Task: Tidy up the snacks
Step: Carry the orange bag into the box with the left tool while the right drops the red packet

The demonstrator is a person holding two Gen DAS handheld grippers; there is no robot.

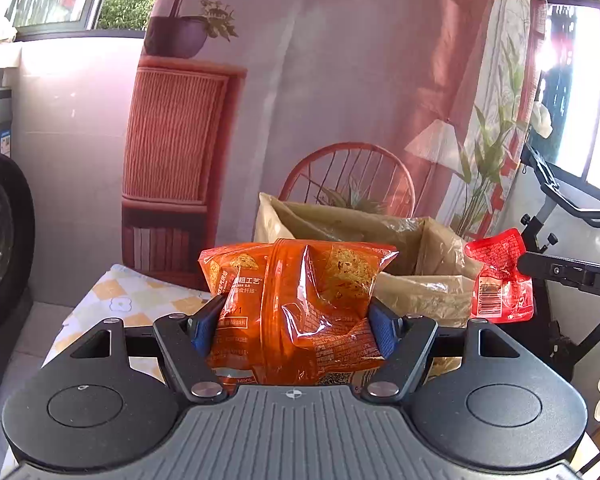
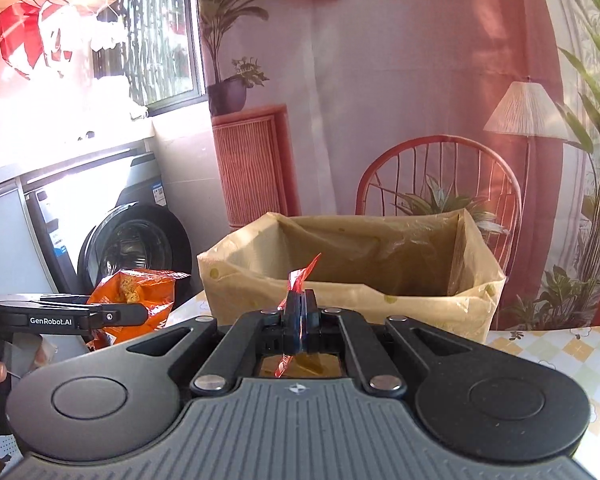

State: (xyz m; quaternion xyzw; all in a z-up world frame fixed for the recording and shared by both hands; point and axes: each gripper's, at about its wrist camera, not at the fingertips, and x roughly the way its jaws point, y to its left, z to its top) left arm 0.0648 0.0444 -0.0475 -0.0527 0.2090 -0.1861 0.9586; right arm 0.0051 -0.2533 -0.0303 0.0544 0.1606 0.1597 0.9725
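Note:
My left gripper (image 1: 296,324) is shut on an orange snack bag (image 1: 300,300) and holds it up in front of a box lined with a tan plastic bag (image 1: 340,220). The orange bag also shows at the left of the right wrist view (image 2: 140,292). My right gripper (image 2: 299,312) is shut on a small red snack packet (image 2: 302,276), seen edge-on, just before the lined box (image 2: 356,260). In the left wrist view the red packet (image 1: 500,276) hangs at the right, beside the box.
The box stands on a table with a yellow checked cloth (image 1: 132,300), which also shows in the right wrist view (image 2: 560,344). A washing machine (image 2: 136,248) stands at the left. A printed backdrop (image 1: 340,80) hangs behind. An exercise bike (image 1: 560,208) is at the right.

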